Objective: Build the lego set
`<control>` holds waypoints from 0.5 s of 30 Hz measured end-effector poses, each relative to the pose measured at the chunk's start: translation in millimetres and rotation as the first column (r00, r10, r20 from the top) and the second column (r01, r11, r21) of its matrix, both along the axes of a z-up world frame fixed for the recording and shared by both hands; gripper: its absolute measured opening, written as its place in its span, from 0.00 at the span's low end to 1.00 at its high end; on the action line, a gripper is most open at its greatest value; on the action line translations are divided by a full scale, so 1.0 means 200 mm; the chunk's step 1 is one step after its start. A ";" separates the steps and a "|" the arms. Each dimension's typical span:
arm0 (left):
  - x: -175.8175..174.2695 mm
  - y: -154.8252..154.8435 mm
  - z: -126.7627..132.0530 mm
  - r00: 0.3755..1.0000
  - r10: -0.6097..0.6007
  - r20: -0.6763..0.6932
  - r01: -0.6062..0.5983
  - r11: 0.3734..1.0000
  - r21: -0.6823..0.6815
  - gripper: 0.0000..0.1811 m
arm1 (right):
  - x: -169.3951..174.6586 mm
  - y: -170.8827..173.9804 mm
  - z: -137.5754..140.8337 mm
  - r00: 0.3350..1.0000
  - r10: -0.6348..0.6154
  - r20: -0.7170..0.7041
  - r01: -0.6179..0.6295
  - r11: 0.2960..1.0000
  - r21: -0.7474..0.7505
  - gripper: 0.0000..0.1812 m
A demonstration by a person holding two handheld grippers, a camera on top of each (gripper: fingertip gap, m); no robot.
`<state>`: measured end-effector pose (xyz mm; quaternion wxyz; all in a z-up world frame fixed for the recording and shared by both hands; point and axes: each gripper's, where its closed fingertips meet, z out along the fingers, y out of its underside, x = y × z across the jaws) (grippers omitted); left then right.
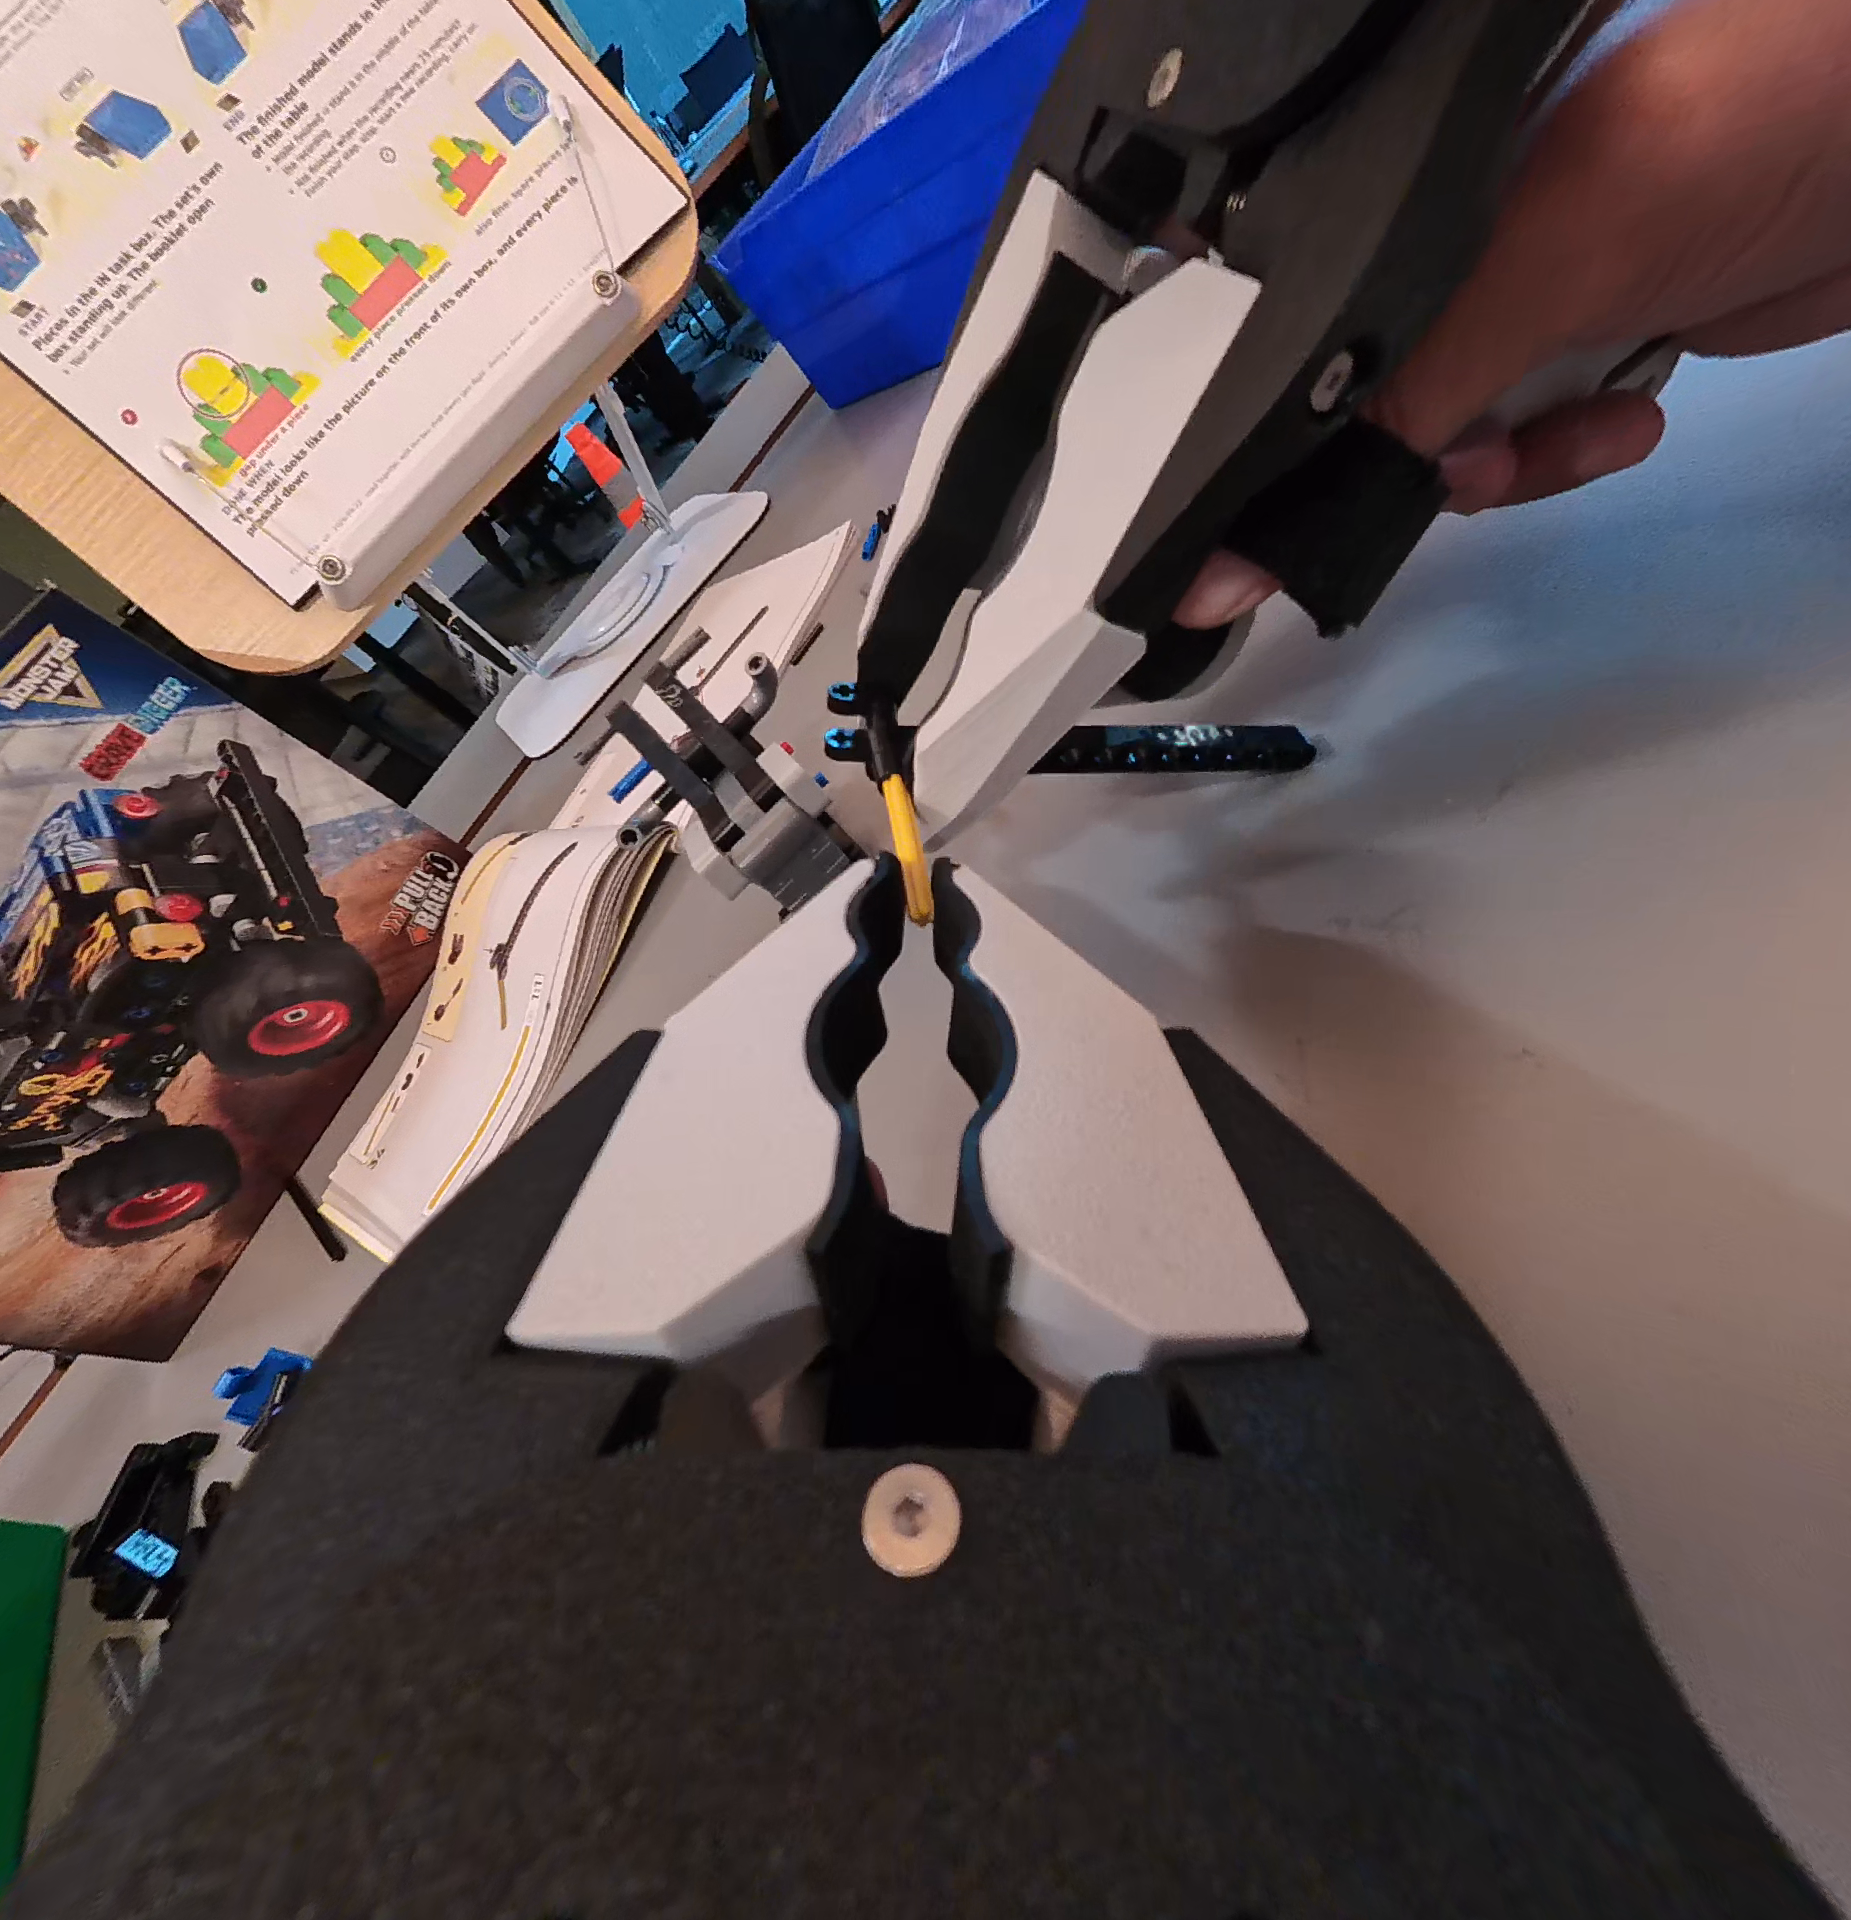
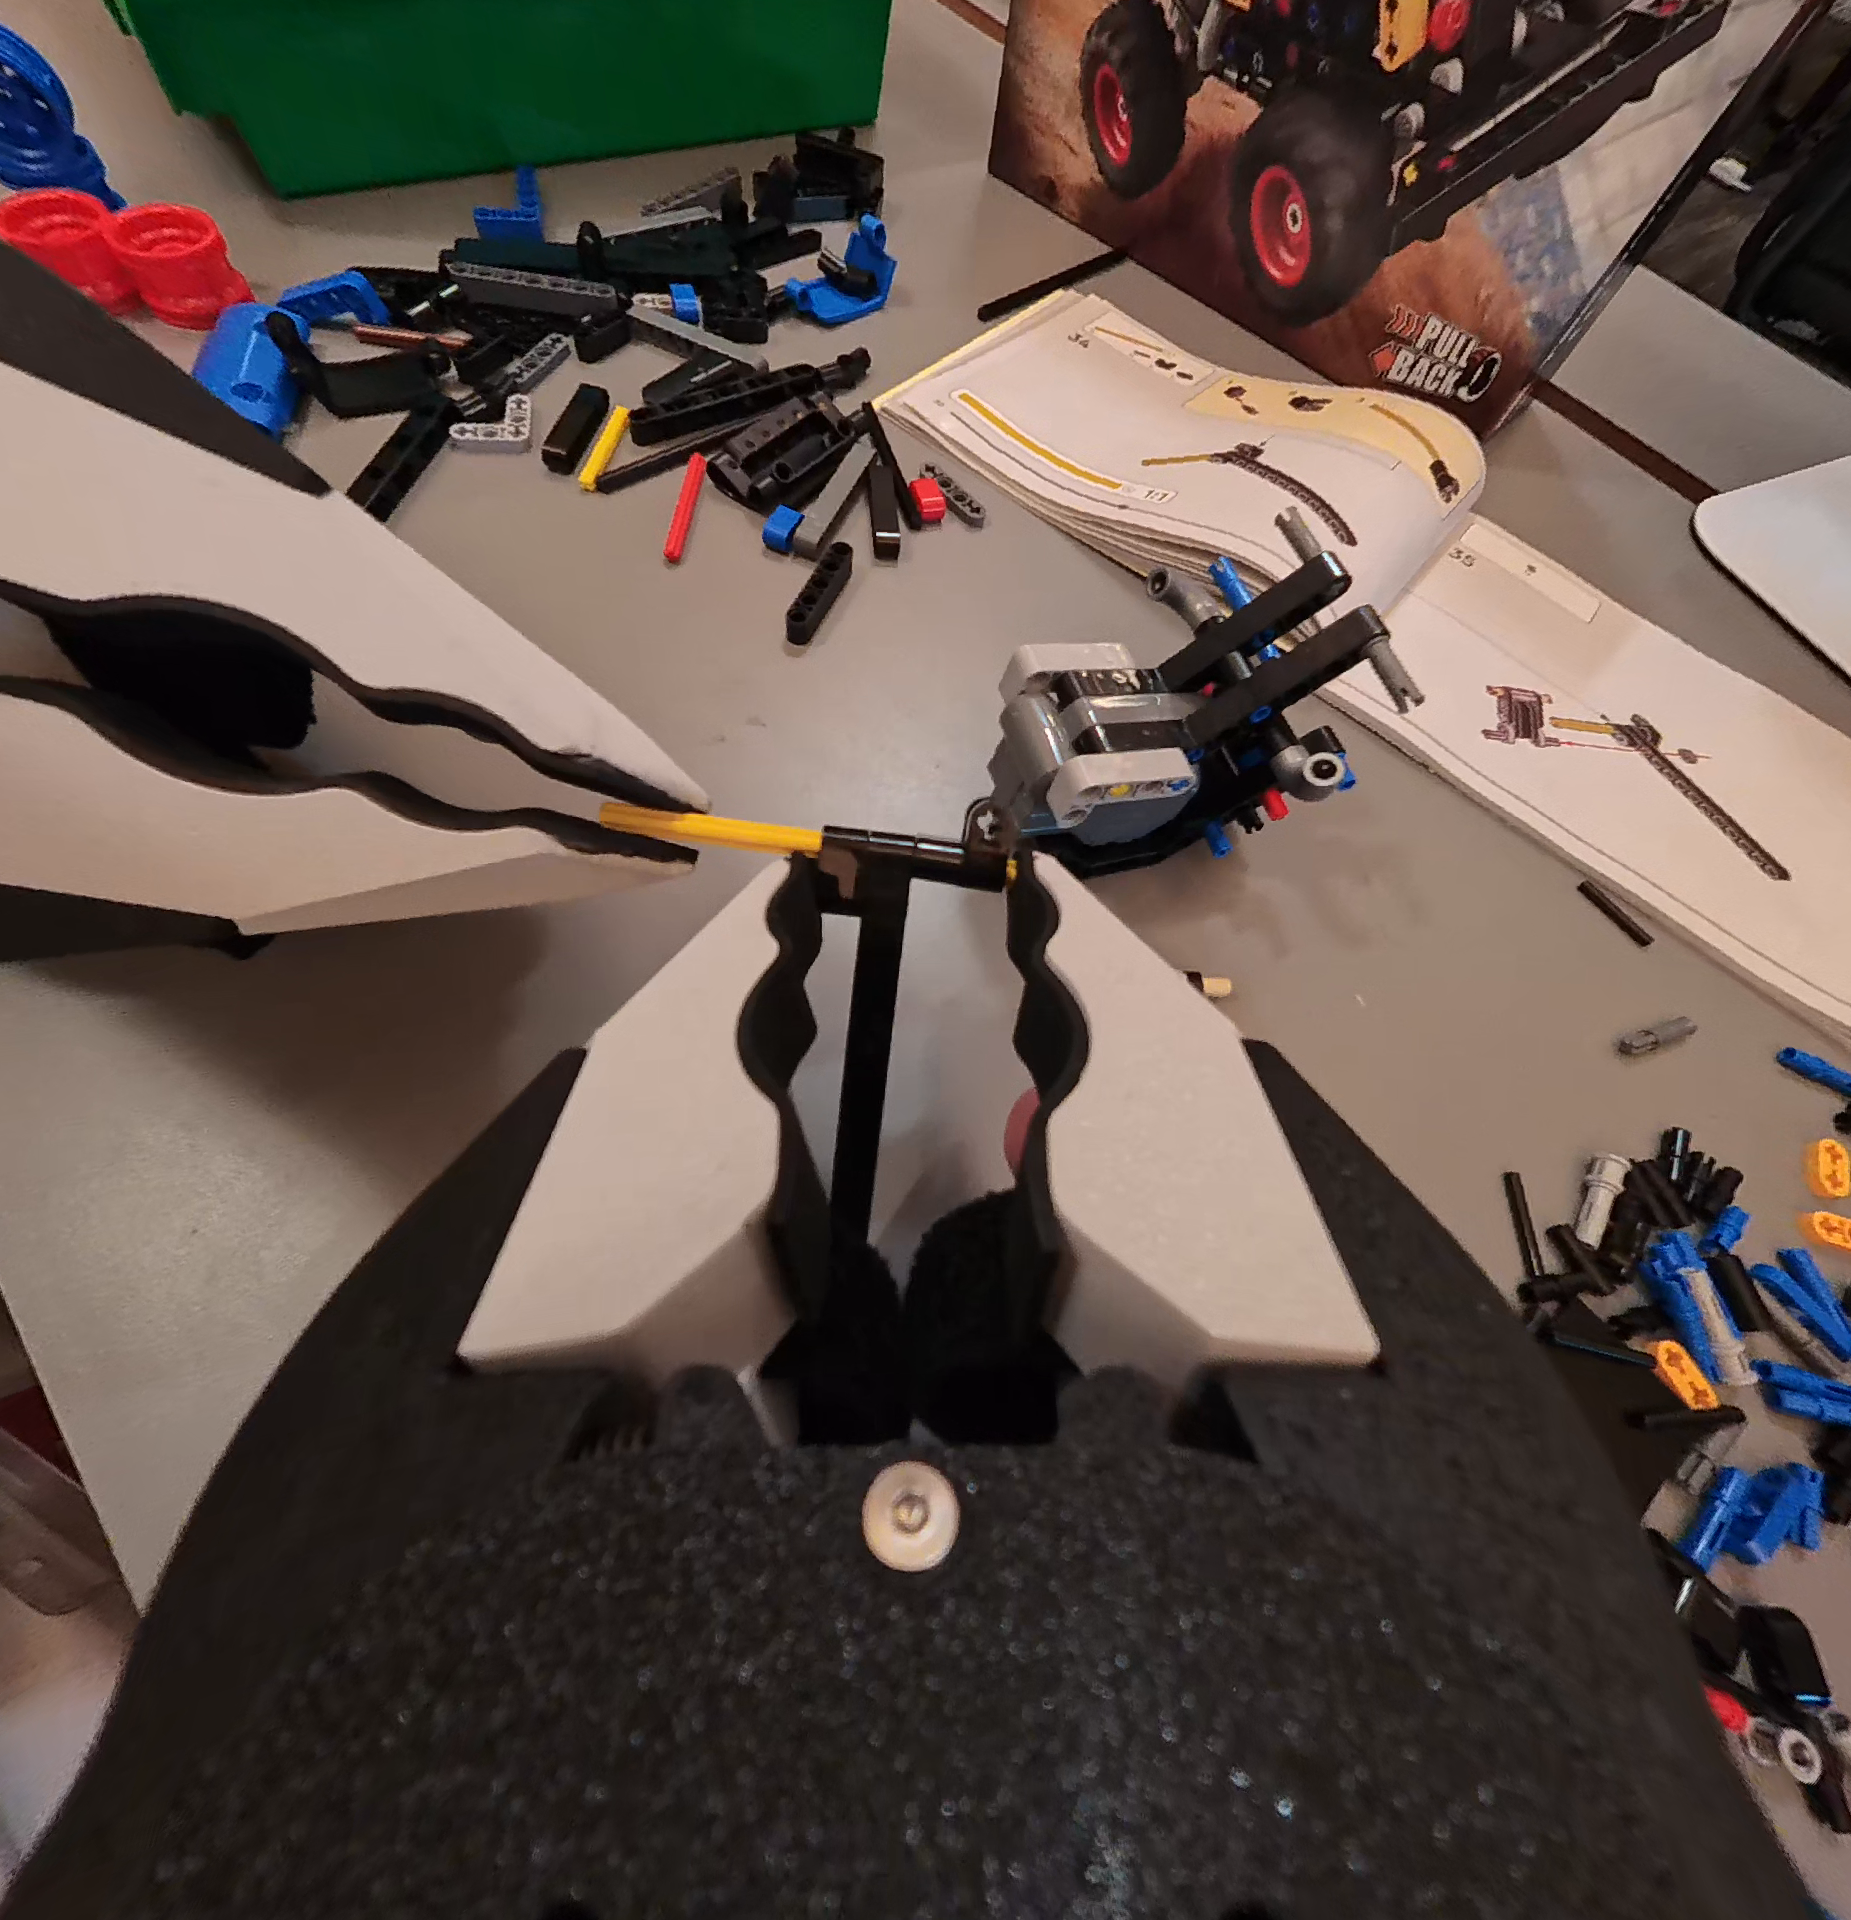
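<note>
Lego thin yellow plastic axle (image 2: pixel 708 828) pinched by left gripper (image 2: pixel 692 831), feeding into long black holed beam (image 2: pixel 869 1039) clamped in right gripper (image 2: pixel 905 883) for alignment.

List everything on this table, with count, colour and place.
yellow axle: one, yellow, pinched at its free end by the left gripper, other end in the black beam
black beam: one, black, long, in the right gripper
partial model: one, grey and black, table centre
instruction booklet: one, white, open, behind the model
set box: one, standing at the back
loose pieces: many, black, blue, red, by the green bin
left gripper: shut
right gripper: shut
</note>
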<state>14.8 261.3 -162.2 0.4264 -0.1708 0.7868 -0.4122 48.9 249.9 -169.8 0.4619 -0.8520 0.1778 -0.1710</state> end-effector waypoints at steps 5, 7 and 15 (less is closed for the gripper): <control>-0.01 0.00 0.00 1.000 -0.011 -0.001 0.011 1.000 0.004 0.02 | -0.01 0.00 -0.01 1.000 0.025 0.011 -0.024 0.999 -0.021 0.20; 0.00 0.00 -0.01 1.000 -0.010 0.003 0.010 1.000 0.011 0.02 | -0.01 -0.01 -0.01 0.999 0.026 0.029 -0.025 0.999 -0.031 0.20; -0.01 0.00 -0.01 1.000 -0.017 0.003 0.017 1.000 0.017 0.02 | -0.01 0.00 -0.02 0.999 0.043 -0.004 -0.043 0.999 0.000 0.20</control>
